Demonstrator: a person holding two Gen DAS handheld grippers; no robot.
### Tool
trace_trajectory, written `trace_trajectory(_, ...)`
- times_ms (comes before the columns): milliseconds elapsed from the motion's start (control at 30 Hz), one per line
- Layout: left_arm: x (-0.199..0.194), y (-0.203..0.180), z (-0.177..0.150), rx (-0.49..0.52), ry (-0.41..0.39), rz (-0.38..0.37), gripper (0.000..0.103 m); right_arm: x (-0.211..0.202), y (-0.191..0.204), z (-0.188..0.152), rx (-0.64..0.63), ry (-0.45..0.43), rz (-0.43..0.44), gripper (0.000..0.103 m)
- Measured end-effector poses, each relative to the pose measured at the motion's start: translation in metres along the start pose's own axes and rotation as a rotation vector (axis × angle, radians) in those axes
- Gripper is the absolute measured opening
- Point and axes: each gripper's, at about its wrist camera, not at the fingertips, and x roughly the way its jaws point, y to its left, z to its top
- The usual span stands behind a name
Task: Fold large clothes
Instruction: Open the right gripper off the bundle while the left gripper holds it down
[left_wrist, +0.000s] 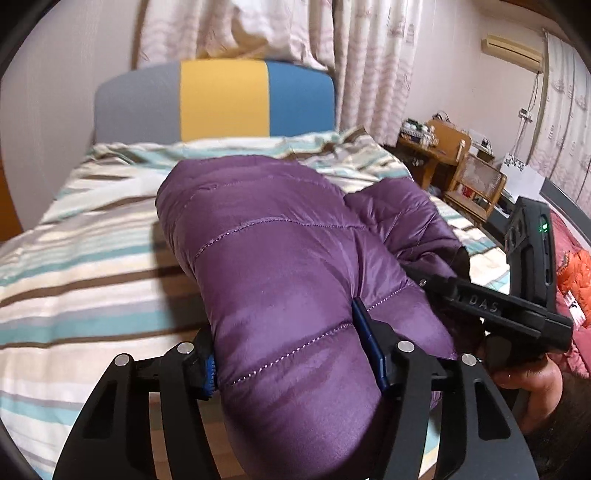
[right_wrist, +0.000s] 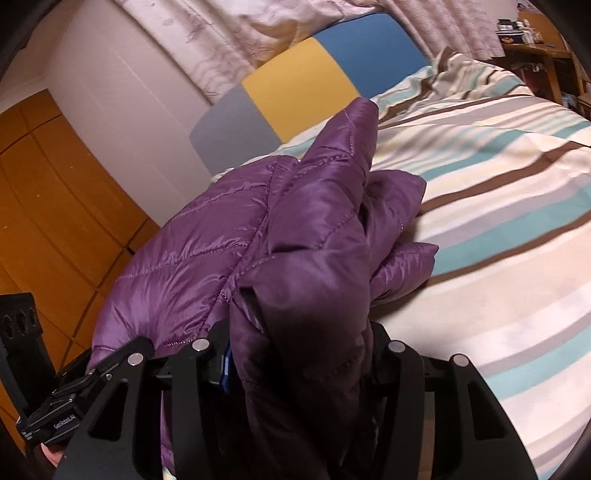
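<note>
We see purple quilted jacket (left_wrist: 280, 258) bunched on striped bed (left_wrist: 74, 266), long axis toward headboard (left_wrist: 221, 99). Left gripper (left_wrist: 291, 354) clamped on jacket fold; right gripper (right_wrist: 299, 365) likewise pinches jacket.

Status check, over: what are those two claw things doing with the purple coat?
Left gripper shut on purple jacket. Right gripper shut on it too. Jacket bunched above striped bedding. Nothing in the way.

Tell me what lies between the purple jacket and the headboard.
Only striped bedding lies between the purple jacket and the headboard, clearest in the left wrist view. Both grippers, left and right, grip the jacket.
</note>
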Motion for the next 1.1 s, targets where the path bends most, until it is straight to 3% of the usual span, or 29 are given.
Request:
trace_trajectory(333,-0.03,0.077,-0.004,-0.117,-0.065,0.135,0.06,0.079,0.08,0.009,-0.121,0.063,0.084,0.05)
trace_trajectory(500,-0.04,0.127,-0.015,-0.207,-0.055,0.211,0.06,0.128,0.123,0.006,-0.204,0.117,0.107,0.05)
trace_trajectory(600,-0.03,0.156,-0.029,-0.257,0.009,0.269,0.065,0.154,0.142,0.0,-0.268,0.135,0.073,0.051)
trace_trajectory(633,-0.029,0.164,-0.034,-0.277,0.02,0.273,0.068,0.162,0.147,-0.004,-0.302,0.14,0.049,0.056)
trace_trajectory(700,-0.025,0.173,-0.045,-0.3,0.03,0.303,0.086,0.171,0.154,-0.011,-0.353,0.144,-0.01,0.063)
trace_trajectory(733,-0.024,0.173,-0.047,-0.294,0.026,0.317,0.089,0.175,0.155,-0.011,-0.362,0.145,-0.021,0.064)
trace_trajectory(867,-0.017,0.173,-0.051,-0.3,0.02,0.31,0.09,0.178,0.14,-0.011,-0.323,0.154,-0.043,0.067)
trace_trajectory(1100,-0.024,0.17,-0.055,-0.37,0.009,0.285,0.091,0.15,0.131,-0.018,-0.319,0.083,-0.119,0.076)
